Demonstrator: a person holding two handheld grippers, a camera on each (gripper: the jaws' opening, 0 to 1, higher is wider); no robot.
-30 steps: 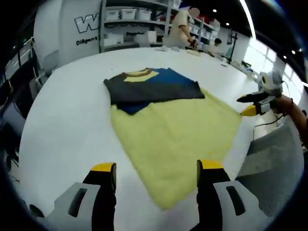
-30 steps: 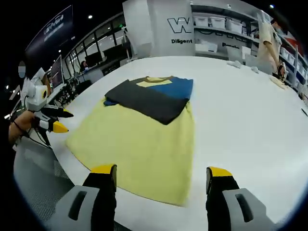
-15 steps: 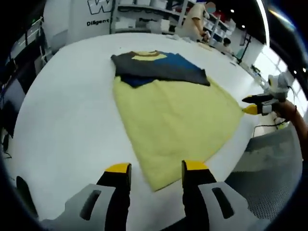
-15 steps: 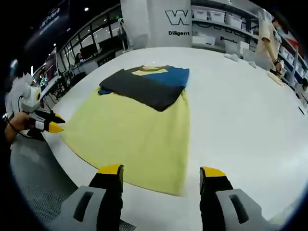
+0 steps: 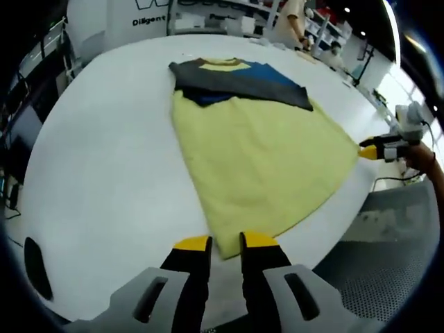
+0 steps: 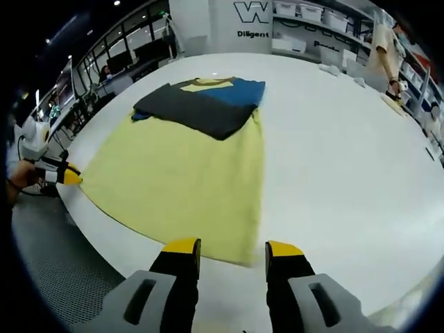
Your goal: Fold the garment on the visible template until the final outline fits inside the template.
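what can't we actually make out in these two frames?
- Template: a yellow sheet lies under the garment; whether it is the template, neither view settles.
- Garment's underside layers, both views: hidden by its own dark top fold.
- Left gripper, left gripper view: jaws close on the sheet's near corner; contact unclear.
- Right gripper, right gripper view: sheet's corner lies between the jaws; grip unclear.
- Wall lettering, top of both views: cut off.

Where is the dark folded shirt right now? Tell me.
In both gripper views the dark folded shirt lies on the far end of the yellow template, away from both grippers, on the white table.
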